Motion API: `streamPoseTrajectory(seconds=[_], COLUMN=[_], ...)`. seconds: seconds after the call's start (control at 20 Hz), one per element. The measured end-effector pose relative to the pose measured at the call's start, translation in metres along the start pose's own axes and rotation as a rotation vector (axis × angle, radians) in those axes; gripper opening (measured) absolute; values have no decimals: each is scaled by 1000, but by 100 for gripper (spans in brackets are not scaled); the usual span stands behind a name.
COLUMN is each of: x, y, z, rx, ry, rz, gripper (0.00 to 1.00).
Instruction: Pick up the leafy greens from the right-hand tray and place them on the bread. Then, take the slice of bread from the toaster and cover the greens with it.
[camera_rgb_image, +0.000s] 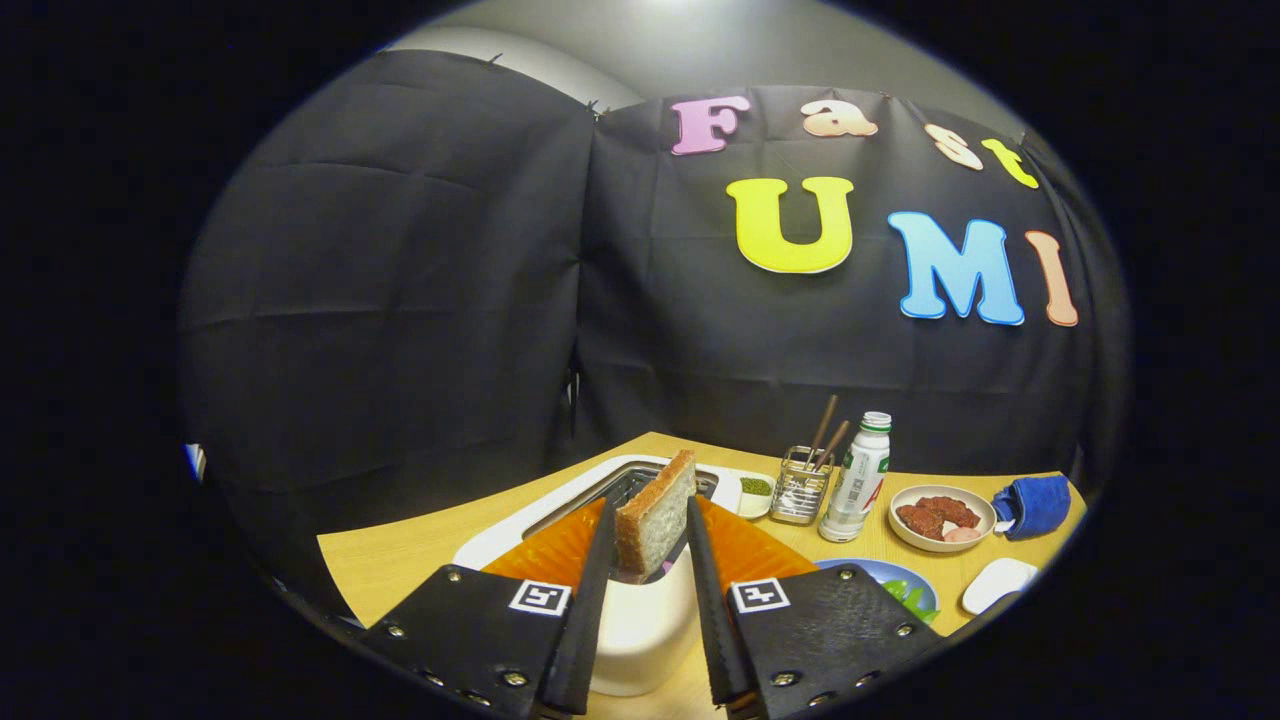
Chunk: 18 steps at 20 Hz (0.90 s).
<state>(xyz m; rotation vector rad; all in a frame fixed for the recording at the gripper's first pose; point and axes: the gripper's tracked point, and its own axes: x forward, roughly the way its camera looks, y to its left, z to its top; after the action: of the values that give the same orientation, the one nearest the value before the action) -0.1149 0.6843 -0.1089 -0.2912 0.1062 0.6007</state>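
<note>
A slice of bread (655, 520) stands on edge between my fingers, its brown crust on top, right over the slot of the white toaster (640, 630). My gripper (650, 512) is shut on the slice, one finger pressing each flat face. I cannot tell whether the slice's lower edge is still in the slot. To the right of the right finger lies a blue plate (925, 585) with leafy greens (908, 598) on it, partly hidden by the finger; whatever lies under the greens is hidden.
Beyond the toaster on the wooden table (400, 560) stand a small dish of green bits (756, 488), a wire holder with chopsticks (802, 485) and a bottle (860, 478). Further right are a bowl of red meat (940, 515), a blue cloth (1035, 505) and a white tray (1000, 583).
</note>
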Motion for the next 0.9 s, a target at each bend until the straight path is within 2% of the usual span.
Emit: streamPoseTrajectory(seconds=[0.2,0.45,0.6,0.7,0.75,0.9], x=[16,28,30,30,30,31], y=[0,-11,-5,-4,-4,-7], z=[-1,-11,-8,-8,-8,-10], rx=[8,11,17,36,32,16], ry=[13,47,21,17,16,13], rz=[-24,-106,-84,-84,-80,-70], gripper=[44,43,19,19,11,11])
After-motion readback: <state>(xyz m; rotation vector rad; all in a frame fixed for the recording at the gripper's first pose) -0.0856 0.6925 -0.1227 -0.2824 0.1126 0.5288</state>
